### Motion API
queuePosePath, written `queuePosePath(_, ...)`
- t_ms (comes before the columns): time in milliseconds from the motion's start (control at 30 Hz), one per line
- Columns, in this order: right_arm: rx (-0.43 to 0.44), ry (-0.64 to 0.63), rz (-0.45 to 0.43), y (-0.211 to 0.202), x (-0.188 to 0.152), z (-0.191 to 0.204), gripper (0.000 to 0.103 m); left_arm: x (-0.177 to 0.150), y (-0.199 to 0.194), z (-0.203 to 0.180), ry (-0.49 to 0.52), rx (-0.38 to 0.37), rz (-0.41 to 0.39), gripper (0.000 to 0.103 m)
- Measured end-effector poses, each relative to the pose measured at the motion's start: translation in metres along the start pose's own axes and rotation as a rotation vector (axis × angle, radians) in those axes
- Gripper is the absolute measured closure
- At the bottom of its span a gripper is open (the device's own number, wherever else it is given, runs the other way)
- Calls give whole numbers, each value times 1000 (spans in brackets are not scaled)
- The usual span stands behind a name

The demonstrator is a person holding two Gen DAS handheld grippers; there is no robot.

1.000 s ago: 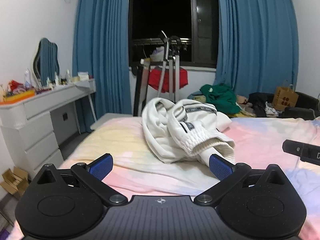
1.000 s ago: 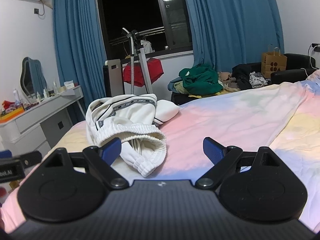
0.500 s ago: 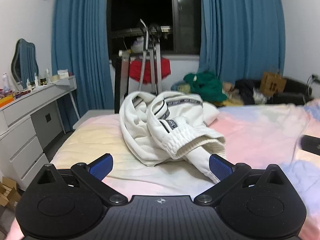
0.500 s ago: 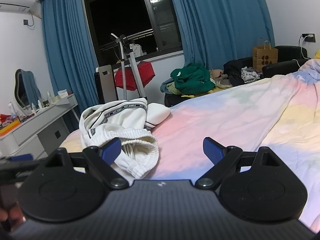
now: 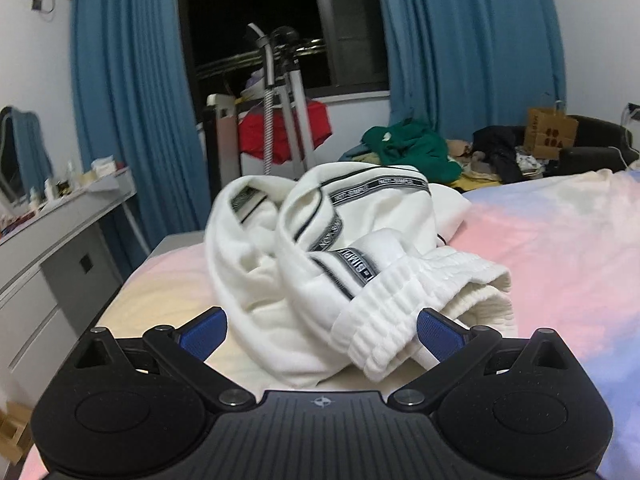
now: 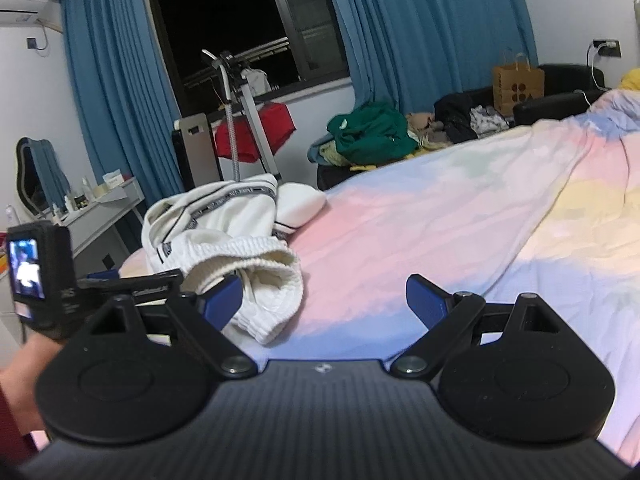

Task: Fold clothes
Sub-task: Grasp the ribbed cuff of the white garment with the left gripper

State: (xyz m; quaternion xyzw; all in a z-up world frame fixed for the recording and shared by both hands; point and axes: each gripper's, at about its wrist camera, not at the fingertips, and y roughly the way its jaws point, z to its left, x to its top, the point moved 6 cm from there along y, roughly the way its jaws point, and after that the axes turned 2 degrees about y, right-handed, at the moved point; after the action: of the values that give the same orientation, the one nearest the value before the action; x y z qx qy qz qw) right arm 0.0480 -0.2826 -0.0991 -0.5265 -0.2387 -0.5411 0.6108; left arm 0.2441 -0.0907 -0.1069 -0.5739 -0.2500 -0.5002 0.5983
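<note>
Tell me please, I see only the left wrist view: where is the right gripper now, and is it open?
Observer: The right gripper is open and holds nothing. It is low over the bed, to the right of the white garment.
Operator: Does it touch the garment?
Observer: Its left finger pad overlaps the ribbed hem in the right wrist view, but I cannot tell whether they touch.
Operator: What is between its fingers?
Observer: Mostly bare bedsheet; the garment lies left of the gap's middle.
Operator: Does that view show my left gripper?
Observer: Yes. Its camera body shows at the left edge, beside the garment.
</note>
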Motion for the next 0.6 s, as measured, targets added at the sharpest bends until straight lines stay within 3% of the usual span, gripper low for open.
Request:
queuePosePath(167, -19, 21, 22, 16, -6, -4, 13, -3, 16, -17, 34, 4, -36, 1)
queuePosePath(233, -28, 24, 45, 25, -10, -6, 13, -4, 23, -26, 62, -4, -31, 10)
queuePosePath(367, -43, 31, 98, 38, -22, -10, 13, -6, 33, -39, 98, -11, -42, 14)
queuePosePath(467, -56, 24, 103, 42, -27, -12, 13, -3, 31, -37, 70, 10, -81, 33)
queuePosePath(567, -73, 20, 102, 45, -30, -16, 13, 4, 15, -27, 18, 34, -123, 70)
queuePosePath(600, -75, 21, 103, 47, -31, -18, 13, 9, 10, -23, -4, 40, -140, 74)
